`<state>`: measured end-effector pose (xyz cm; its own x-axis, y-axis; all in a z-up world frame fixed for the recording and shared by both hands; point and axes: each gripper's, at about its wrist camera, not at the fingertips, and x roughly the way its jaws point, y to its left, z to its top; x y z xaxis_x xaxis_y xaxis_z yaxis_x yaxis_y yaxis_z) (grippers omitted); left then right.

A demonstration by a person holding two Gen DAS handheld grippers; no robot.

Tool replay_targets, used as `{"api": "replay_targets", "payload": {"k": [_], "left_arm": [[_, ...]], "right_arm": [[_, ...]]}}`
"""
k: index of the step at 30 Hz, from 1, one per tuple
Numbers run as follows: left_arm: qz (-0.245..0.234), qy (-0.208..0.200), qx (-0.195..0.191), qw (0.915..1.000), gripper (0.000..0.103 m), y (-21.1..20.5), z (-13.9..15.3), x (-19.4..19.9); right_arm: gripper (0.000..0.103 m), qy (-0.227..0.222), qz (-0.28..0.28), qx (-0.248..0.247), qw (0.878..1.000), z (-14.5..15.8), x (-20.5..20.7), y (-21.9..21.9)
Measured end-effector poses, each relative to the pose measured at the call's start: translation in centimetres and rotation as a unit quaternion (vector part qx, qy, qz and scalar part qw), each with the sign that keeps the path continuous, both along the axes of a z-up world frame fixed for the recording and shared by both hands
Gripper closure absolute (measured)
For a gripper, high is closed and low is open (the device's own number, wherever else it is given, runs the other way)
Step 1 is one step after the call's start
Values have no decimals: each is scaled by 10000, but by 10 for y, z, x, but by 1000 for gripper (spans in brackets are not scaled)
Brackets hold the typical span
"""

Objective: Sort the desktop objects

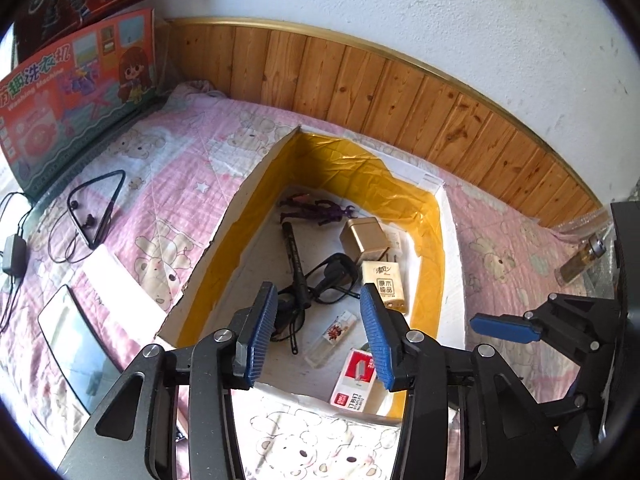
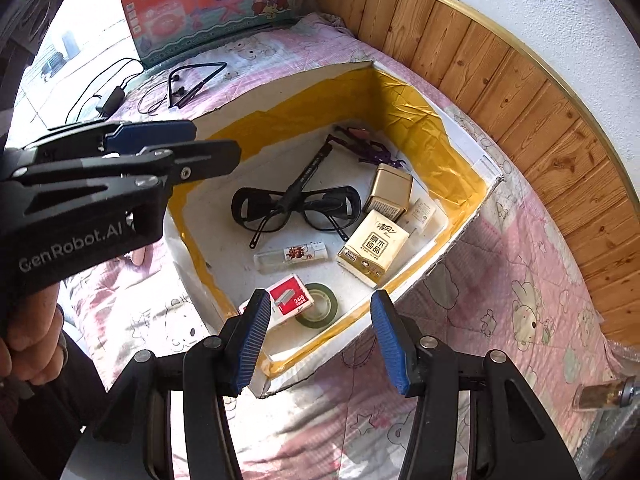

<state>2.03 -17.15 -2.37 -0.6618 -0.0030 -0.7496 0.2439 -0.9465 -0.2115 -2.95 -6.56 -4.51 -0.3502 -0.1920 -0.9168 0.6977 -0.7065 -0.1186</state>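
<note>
Your left gripper (image 1: 319,332) hangs over the near edge of the yellow-lined box (image 1: 430,216), tilted downward, fingers spread and empty. Your right gripper (image 2: 316,340) hovers at the box's near corner, fingers likewise parted, holding nothing. Inside the box lie glasses (image 2: 296,208), a pen (image 2: 306,178), a staples box (image 2: 290,300) and a tissue pack (image 2: 374,246).

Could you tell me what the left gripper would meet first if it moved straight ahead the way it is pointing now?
Probably the black glasses lying in the white box. The left gripper points down into the box with its jaws open and empty. Depth is hard to judge, so the clear lighter might come first.
</note>
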Motion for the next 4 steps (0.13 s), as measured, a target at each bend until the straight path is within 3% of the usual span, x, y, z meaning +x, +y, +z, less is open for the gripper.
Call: {"api": "replay_targets", "payload": {"k": [4], "left_arm": [[28, 1, -40, 10000, 57, 0, 1, 2]], "right_arm": [[49, 11, 35, 46, 10000, -4, 6, 3]]}}
